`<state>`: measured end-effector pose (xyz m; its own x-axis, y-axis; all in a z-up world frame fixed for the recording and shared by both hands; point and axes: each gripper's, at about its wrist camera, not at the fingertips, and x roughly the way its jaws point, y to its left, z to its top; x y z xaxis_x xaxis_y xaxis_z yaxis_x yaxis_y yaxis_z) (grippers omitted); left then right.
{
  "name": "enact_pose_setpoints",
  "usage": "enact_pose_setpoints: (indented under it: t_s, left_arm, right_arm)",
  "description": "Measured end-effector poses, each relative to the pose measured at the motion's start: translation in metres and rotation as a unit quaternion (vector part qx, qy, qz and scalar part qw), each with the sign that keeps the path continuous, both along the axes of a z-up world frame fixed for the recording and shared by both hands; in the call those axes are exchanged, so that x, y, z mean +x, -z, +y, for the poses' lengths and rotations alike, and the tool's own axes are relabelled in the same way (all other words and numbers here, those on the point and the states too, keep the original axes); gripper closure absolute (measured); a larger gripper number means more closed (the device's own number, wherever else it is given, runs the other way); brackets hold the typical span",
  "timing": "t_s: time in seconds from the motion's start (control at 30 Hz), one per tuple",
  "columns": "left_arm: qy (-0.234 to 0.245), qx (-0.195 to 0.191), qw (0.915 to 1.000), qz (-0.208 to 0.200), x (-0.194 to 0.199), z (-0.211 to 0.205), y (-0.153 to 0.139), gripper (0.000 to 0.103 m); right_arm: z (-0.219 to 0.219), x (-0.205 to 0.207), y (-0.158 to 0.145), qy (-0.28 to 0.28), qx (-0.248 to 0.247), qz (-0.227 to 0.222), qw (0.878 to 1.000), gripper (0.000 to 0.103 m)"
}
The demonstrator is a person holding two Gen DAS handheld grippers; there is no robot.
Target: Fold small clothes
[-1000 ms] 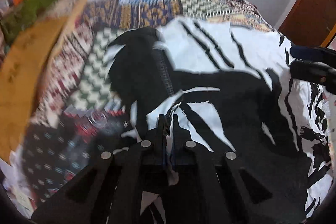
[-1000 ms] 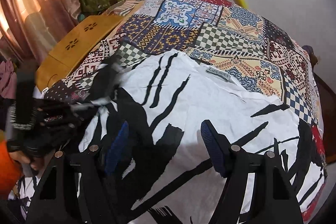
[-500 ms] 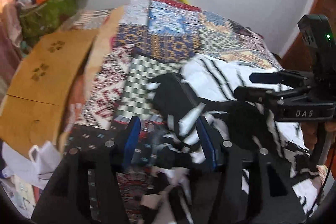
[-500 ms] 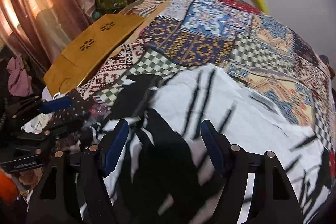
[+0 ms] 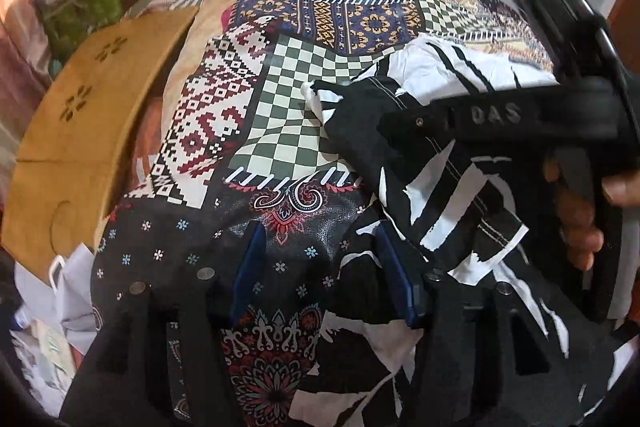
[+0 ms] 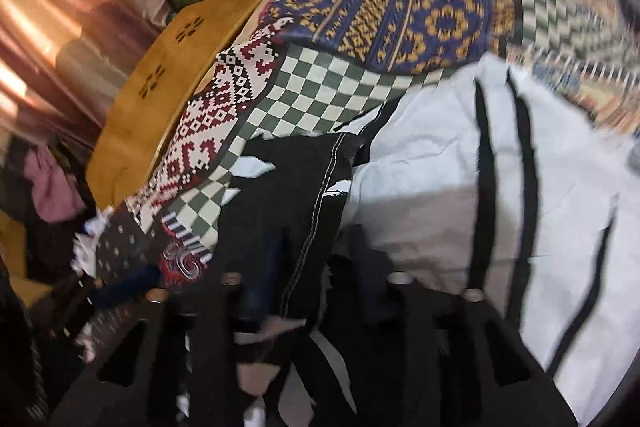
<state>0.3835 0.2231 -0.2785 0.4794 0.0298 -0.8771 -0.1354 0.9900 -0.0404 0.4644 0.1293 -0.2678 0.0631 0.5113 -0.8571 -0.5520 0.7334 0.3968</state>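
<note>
Left wrist view: black-and-white shirt (image 5: 452,163) lying rumpled on the patchwork bed cover (image 5: 280,115), one black sleeve bunched near the middle; could slip loose and flop back if the pinch catches only a thin bit of cloth; could drag the bed cover along too, with cover and shirt lying so close; could end in a crooked fold, with the shirt so wrinkled.

Left hand-held gripper (image 5: 320,267) spread about halfway, blue pads apart, nothing pinched; one pad over the bed cover, the other just beside the shirt's edge.

Right hand-held gripper (image 6: 308,291) closing, pads nearly together; black stitched cloth of the shirt bunched between the jaws; very blurry, so cannot tell how firm the squeeze is; seen from the left wrist too, reaching across the shirt, fingers of the person's hand (image 5: 580,227) wrapped round the handle.
</note>
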Motion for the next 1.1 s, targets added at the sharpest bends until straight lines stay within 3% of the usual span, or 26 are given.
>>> enact_pose_setpoints:
  t_s: [0.07, 0.13, 0.37, 0.5, 0.6, 0.73, 0.87, 1.0, 1.1]
  left_arm:
    - [0.001, 0.013, 0.9999, 0.0, 0.001, -0.004, 0.002, 0.045]
    - [0.002, 0.023, 0.9997, -0.002, 0.0, -0.006, 0.005, 0.044]
    - [-0.009, 0.024, 0.9996, -0.011, -0.004, -0.004, 0.007, 0.044]
    - [-0.014, 0.04, 0.999, -0.016, -0.006, -0.008, 0.01, 0.042]
    - [-0.016, 0.045, 0.9988, -0.01, -0.006, -0.008, 0.009, 0.042]
    - [-0.02, 0.04, 0.999, -0.003, -0.009, -0.005, -0.002, 0.043]
    - [-0.03, 0.022, 0.9989, -0.027, -0.014, -0.001, -0.022, 0.042]
    - [-0.03, -0.016, 0.999, -0.028, -0.011, 0.0, -0.028, 0.041]
    - [-0.031, -0.013, 0.9994, -0.006, -0.008, -0.003, -0.016, 0.041]
  right_arm:
    - [-0.001, -0.002, 0.0, -0.006, 0.003, -0.002, 1.0, 0.094]
    - [-0.003, -0.01, -0.01, -0.023, -0.004, -0.041, 0.999, 0.098]
    - [-0.024, -0.03, -0.028, -0.028, -0.041, -0.119, 0.992, 0.1]
    - [-0.037, -0.023, -0.024, -0.004, -0.065, -0.122, 0.99, 0.1]
    - [-0.05, -0.017, -0.031, 0.026, -0.081, -0.15, 0.985, 0.1]
    - [-0.068, -0.016, -0.045, 0.028, -0.051, -0.122, 0.991, 0.099]
    - [-0.064, -0.029, -0.057, 0.002, -0.022, -0.116, 0.993, 0.099]
    - [-0.046, -0.041, -0.05, -0.027, -0.009, -0.092, 0.995, 0.091]
    - [-0.036, -0.046, -0.034, -0.042, -0.019, -0.077, 0.996, 0.086]
